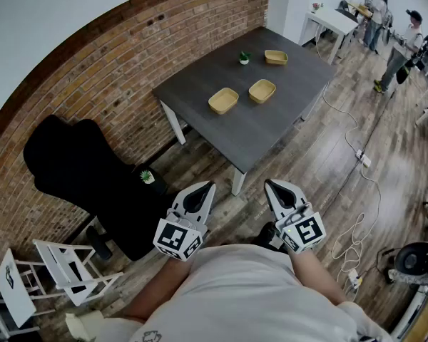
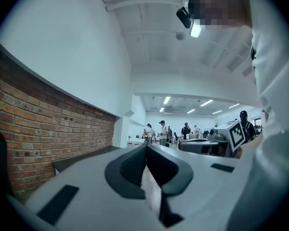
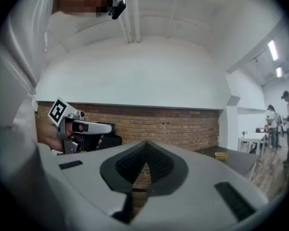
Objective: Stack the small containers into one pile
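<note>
Three small containers (image 1: 223, 100) (image 1: 262, 90) (image 1: 276, 57), shallow tan trays with rounded corners, lie apart and unstacked on the dark grey table (image 1: 221, 130) at twelve o'clock. The farthest has a potted plant (image 1: 244, 58) at its nine o'clock. The left gripper (image 1: 209, 185) and right gripper (image 1: 269, 184), each bearing a black-and-white square marker, have their jaws pressed together, empty.

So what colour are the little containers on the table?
All three containers are light tan-yellow; the head view shows them best.
</note>
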A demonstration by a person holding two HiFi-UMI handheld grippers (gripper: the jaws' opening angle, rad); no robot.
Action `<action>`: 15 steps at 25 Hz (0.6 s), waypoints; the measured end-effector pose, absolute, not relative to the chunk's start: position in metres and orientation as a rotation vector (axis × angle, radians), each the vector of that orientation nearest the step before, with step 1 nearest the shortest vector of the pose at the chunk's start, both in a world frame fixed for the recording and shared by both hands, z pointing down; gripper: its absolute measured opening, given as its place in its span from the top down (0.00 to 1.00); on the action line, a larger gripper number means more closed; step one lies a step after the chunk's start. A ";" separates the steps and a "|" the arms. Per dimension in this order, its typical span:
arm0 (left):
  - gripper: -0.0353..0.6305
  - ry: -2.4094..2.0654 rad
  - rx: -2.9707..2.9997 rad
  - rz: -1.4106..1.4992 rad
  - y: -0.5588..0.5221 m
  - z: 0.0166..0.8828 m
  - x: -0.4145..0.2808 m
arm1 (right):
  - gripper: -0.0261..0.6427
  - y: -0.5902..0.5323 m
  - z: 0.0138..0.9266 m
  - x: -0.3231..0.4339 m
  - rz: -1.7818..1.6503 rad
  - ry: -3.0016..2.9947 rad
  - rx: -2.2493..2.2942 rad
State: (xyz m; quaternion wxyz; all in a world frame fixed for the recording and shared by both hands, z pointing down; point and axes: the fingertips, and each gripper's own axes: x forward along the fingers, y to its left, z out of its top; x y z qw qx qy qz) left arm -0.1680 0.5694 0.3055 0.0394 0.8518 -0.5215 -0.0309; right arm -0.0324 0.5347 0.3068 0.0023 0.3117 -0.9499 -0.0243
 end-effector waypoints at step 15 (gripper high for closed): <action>0.93 -1.582 2.602 -0.104 0.532 0.308 -0.148 | 0.95 0.494 0.306 -0.011 -0.063 -2.979 1.010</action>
